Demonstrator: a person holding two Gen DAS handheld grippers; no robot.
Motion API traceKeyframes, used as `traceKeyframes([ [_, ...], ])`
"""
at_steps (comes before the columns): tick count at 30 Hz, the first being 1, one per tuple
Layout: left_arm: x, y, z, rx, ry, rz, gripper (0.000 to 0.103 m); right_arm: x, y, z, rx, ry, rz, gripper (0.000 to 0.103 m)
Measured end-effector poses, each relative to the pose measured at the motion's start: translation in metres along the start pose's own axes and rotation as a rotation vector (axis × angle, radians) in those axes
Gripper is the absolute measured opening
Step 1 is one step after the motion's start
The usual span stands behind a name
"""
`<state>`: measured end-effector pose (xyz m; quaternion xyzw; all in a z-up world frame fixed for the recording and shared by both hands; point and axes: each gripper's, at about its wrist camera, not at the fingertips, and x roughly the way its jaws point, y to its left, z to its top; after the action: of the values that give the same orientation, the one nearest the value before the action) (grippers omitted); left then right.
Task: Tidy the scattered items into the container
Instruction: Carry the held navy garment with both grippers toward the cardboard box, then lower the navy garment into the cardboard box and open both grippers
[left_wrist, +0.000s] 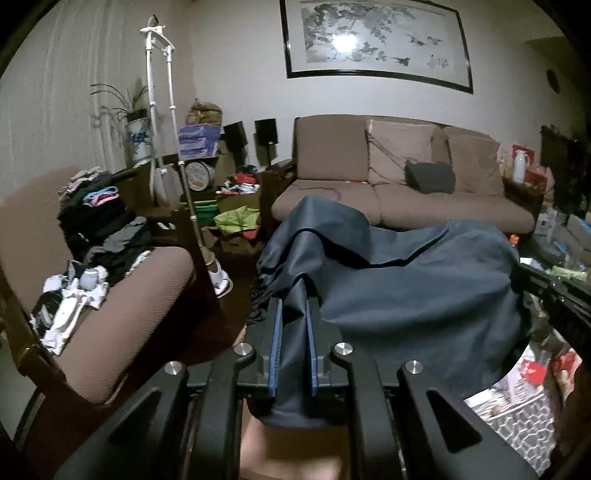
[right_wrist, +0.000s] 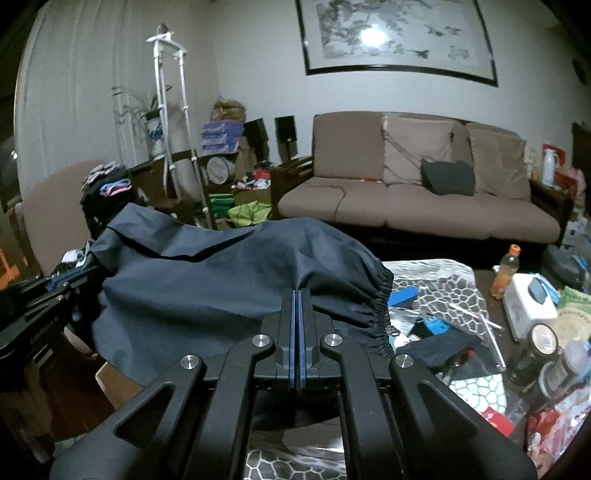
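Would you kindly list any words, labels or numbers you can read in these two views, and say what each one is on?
White lettering on the body of the left gripper, seen at the left edge of the right wrist view: blurred, unreadable.
Label on the orange-capped bottle: too small to read.
Print on the red box near the table edge: unreadable.
Labels on the dark jars: blurred.
Nothing else bears legible text.

The dark blue cloth is covering most of the counter and is hiding where its own far edge is ending. The left gripper is being half buried under its folds. The picture's edge is cutting off the framed painting.
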<state>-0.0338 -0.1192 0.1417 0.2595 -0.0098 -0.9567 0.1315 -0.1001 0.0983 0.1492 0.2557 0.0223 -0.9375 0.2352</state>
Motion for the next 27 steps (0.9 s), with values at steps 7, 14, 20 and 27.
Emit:
traceKeyframes([
  [7,0.007,0.019,-0.01,-0.018,0.03,0.049,0.012,0.017,0.027,-0.006,-0.057,0.026,0.037,0.002],
  [14,0.01,0.034,-0.021,-0.031,0.07,0.102,0.012,0.034,0.05,-0.005,-0.091,0.026,0.089,0.002],
  [20,0.014,0.042,-0.029,-0.057,0.116,0.112,0.012,0.052,0.069,0.003,-0.14,0.043,0.157,0.002],
  [27,0.021,0.059,-0.038,-0.129,0.164,0.104,0.012,0.08,0.091,0.02,-0.272,0.108,0.244,0.002],
])
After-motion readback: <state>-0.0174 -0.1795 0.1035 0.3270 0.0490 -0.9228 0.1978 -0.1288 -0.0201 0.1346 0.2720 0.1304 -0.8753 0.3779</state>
